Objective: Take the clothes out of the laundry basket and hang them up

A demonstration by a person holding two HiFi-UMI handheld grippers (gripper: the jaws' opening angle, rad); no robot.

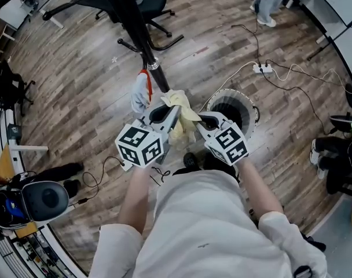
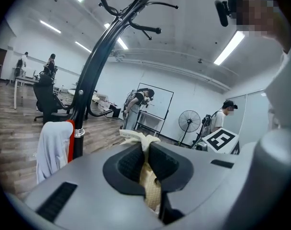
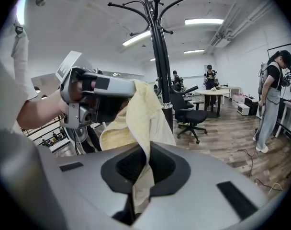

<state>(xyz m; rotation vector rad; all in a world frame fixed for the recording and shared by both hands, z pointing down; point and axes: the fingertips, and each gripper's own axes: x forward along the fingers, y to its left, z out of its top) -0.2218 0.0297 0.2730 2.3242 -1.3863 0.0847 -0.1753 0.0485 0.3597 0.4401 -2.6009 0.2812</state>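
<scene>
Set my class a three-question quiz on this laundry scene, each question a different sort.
1. True or false: both the left gripper and the right gripper are shut on the yellow cloth.
2. What hangs on the coat stand? A) white garment B) black jacket C) nothing
3. Fill in: the laundry basket stands on the ____.
Key: 1 true; 2 A; 3 floor.

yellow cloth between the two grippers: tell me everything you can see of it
The yellow cloth is pale, soft, textured like towelling, crumpled and limp. The left claw is shut on one bunched part, the right claw on a draping fold. It is held in the air close to the pole of the coat stand, not yet on a hook.
</scene>
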